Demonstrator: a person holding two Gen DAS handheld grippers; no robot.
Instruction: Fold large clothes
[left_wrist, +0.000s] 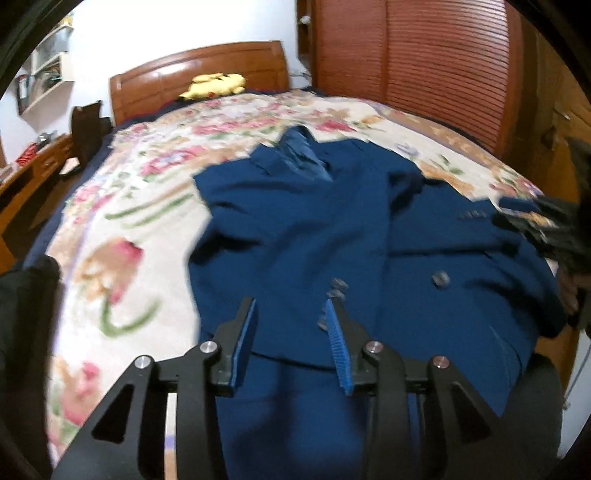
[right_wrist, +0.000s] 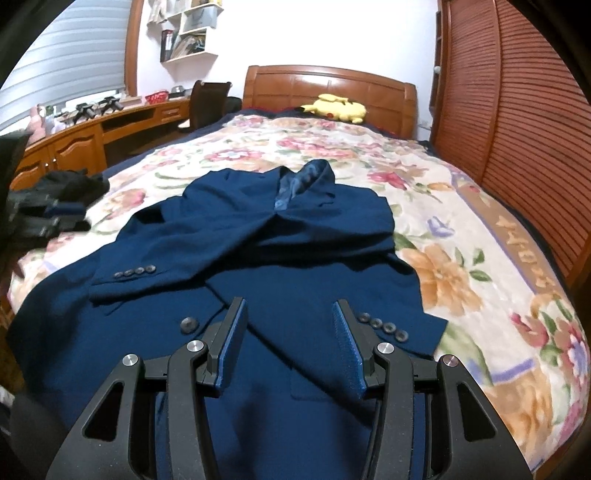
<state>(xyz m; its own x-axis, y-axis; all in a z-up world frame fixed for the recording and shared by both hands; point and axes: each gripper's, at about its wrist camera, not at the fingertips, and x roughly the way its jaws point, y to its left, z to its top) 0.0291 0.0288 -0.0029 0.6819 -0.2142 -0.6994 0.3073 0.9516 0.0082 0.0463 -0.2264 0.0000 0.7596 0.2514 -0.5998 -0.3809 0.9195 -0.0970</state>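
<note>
A dark blue suit jacket (left_wrist: 314, 221) lies front-up on the floral blanket, collar toward the headboard, both sleeves folded across its chest. It also shows in the right wrist view (right_wrist: 266, 240). My left gripper (left_wrist: 291, 306) is open and empty, hovering just above the jacket's lower left part. My right gripper (right_wrist: 288, 308) is open and empty above the lower front, beside the sleeve cuff buttons (right_wrist: 384, 326). The right gripper also shows at the right edge of the left wrist view (left_wrist: 543, 221); the left gripper shows at the left edge of the right wrist view (right_wrist: 48, 218).
The floral blanket (right_wrist: 461, 236) covers the bed. A yellow plush toy (right_wrist: 336, 107) lies by the wooden headboard (right_wrist: 328, 86). A slatted wooden wardrobe (right_wrist: 524, 110) runs along the right side. A desk (right_wrist: 92, 133) and dark chair (right_wrist: 207, 99) stand left.
</note>
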